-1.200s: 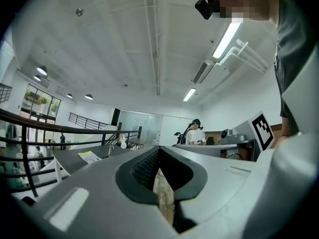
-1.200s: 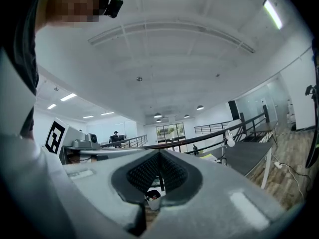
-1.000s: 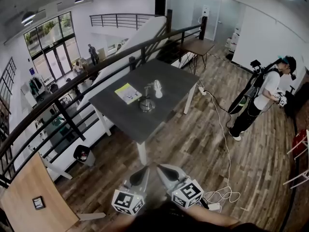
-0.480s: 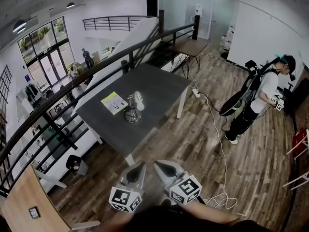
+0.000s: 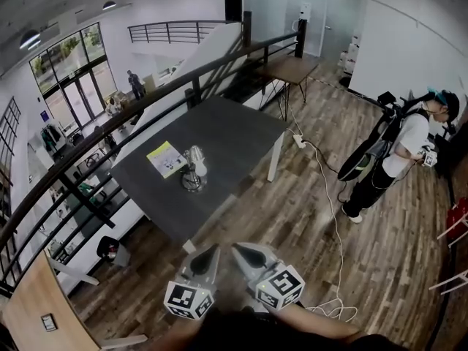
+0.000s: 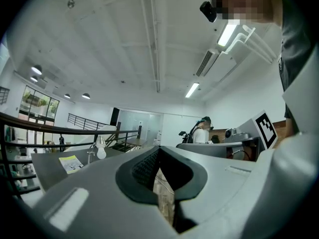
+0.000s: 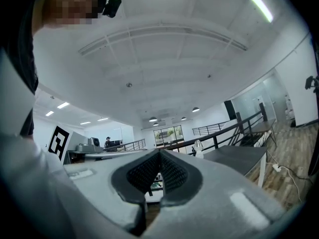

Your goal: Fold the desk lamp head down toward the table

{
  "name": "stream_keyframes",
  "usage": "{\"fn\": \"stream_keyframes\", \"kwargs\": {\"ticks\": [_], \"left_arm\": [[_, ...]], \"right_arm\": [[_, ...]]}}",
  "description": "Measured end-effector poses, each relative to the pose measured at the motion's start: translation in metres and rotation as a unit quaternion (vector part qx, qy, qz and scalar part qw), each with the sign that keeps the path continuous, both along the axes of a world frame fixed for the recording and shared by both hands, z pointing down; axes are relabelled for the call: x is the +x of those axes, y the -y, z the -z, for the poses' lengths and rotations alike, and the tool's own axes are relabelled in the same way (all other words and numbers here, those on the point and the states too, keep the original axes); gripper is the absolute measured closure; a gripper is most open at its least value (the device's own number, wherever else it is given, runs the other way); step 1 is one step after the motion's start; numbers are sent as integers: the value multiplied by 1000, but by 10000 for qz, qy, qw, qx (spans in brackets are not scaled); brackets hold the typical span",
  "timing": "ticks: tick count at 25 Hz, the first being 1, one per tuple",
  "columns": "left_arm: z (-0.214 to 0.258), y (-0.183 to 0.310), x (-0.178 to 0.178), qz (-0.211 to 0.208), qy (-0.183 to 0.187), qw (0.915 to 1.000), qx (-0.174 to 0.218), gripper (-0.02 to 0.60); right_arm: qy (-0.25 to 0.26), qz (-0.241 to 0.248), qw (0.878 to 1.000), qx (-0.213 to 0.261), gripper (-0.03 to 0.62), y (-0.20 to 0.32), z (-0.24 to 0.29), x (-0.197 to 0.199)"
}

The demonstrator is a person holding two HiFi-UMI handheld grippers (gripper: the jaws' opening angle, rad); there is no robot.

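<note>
Lower centre: left gripper point(image 5: 212, 253) and right gripper point(image 5: 240, 250) hanging side by side, both clenched, gripping nothing. Centre left, well apart: desk lamp point(image 5: 192, 168) standing on grey table point(image 5: 241, 134), head not yet folded. Likely step: approach. Next: reaching lamp head, pressing it downward.

place: office mezzanine — open loft | cues: railing point(image 5: 192, 92), wood floor point(image 5: 395, 262), grey table point(image 5: 227, 134), glass doors point(image 5: 79, 97) below

Dark table point(image 5: 232, 131) with desk lamp point(image 5: 192, 172), yellow leaflet point(image 5: 166, 159)
</note>
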State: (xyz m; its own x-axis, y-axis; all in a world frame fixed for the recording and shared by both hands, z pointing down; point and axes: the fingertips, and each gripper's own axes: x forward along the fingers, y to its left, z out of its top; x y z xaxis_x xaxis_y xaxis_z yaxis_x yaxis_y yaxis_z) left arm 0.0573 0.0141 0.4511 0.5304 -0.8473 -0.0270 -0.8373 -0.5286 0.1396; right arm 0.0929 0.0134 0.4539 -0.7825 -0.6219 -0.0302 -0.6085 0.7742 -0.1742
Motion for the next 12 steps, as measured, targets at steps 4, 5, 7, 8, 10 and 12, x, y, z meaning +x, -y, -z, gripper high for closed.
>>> {"fn": "stream_keyframes", "kwargs": {"ticks": [4,5,7,8,10,12], "left_arm": [[-4,19,1,-23,16,10000,1,580],[-5,25,1,-33,-2,10000,-8,580],[-8,39,2,-65,-47,10000,-32,580],[-9,46,2,-86,-67,9999,-41,580],[-10,59,0,-134,-118,9998,-62,580],[-7,73,-2,-195,-160,9997,-51,580]], "right_arm": [[-27,-23,10000,-77,592,17,-6,3],[-34,-33,9999,-93,592,23,-7,3],[-57,-57,9999,-131,592,36,-11,3],[-81,-73,9998,-139,592,42,-12,3],[-132,-117,9997,-145,592,53,-12,1],[-186,-165,9996,-161,592,65,-11,-1]]}}
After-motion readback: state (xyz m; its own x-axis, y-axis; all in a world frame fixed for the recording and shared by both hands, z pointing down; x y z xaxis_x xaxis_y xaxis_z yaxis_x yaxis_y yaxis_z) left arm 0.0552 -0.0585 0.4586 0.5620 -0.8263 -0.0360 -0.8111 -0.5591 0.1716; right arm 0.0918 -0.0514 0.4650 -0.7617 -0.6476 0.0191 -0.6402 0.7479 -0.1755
